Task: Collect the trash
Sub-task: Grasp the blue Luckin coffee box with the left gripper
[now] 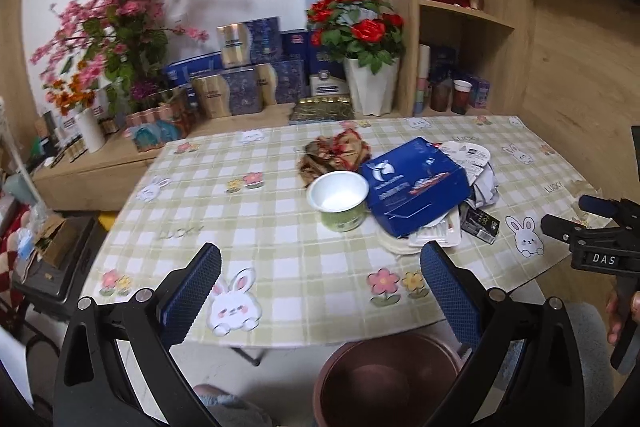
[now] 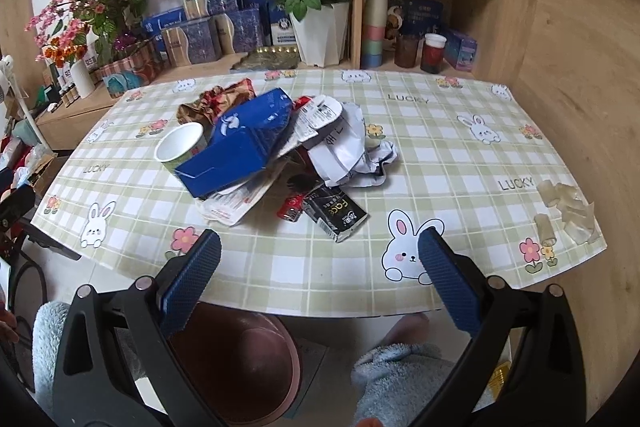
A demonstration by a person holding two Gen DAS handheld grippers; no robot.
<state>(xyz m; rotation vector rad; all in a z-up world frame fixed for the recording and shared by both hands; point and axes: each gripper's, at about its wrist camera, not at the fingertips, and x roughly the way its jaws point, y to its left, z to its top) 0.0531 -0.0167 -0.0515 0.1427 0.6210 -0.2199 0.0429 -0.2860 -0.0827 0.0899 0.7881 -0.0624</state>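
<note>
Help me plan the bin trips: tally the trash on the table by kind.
Blue box: 1
Paper cup: 1
Brown crumpled wrapper: 1
White crumpled paper: 1
Black carton: 1
Red lighter: 1
Tape scraps: 1 cluster
Total: 7; more may lie hidden underneath.

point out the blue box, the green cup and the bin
blue box (image 2: 240, 143), right wrist view, on its top face
green cup (image 1: 338, 193), left wrist view, on its white inside
bin (image 1: 384, 379), left wrist view, on its inner wall
</note>
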